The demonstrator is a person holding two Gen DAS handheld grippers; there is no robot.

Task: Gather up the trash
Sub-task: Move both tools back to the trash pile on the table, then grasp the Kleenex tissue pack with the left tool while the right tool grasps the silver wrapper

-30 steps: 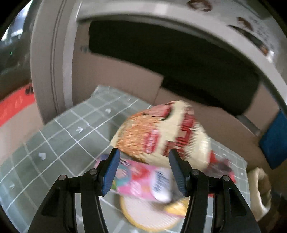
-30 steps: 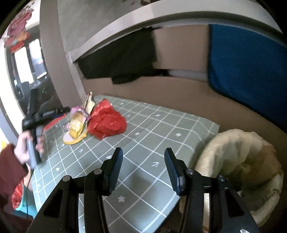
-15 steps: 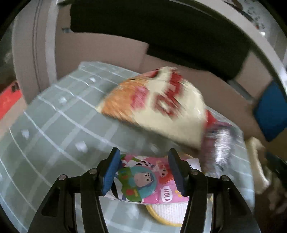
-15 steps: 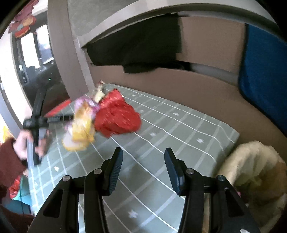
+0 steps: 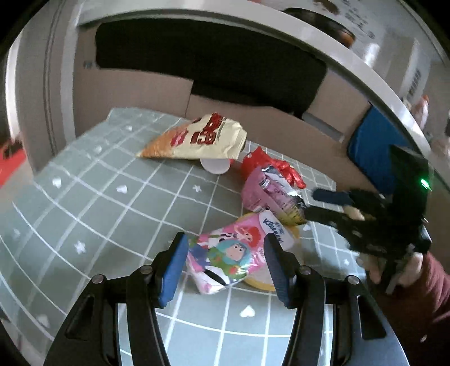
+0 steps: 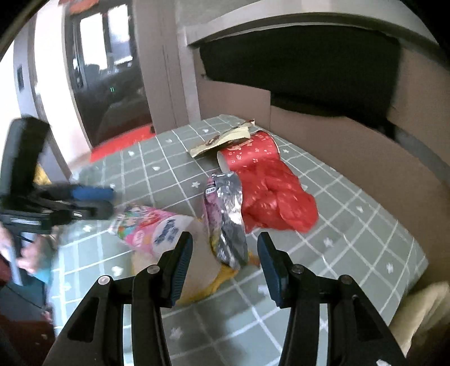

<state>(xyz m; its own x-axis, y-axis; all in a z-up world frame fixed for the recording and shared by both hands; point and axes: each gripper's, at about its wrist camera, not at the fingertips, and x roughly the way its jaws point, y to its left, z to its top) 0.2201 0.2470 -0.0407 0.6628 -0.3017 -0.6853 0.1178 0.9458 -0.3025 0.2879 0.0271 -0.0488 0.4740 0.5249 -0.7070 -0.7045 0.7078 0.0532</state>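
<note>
The pink tissue pack [image 5: 230, 253] is being framed between the open jaws of the left hand-held gripper [image 5: 223, 263], unpressed, on the green gridded counter [image 5: 84, 202]. The foil wrapper [image 6: 229, 219], beside the red bag [image 6: 274, 197], is being straddled by the wide-open right hand-held gripper [image 6: 225, 263].

Light level: moderate daylight, bright at the left of the right wrist view, dim under the grey shelf [image 6: 281, 22].
Source: tall bright window [image 6: 92, 48] at the far left, washing out the pale wall beside it.
Glare: sheen on the crinkled silver foil wrapper [image 6: 230, 214] and the glossy pink cartoon-printed tissue pack [image 5: 233, 253].
Shadows: soft, short, under the litter on the grey-green checked tablecloth [image 5: 112, 214].
Blur: the other black gripper [image 6: 78, 202] smears in the right wrist view.
Distortion: strong fisheye bowing, black corners.
</note>
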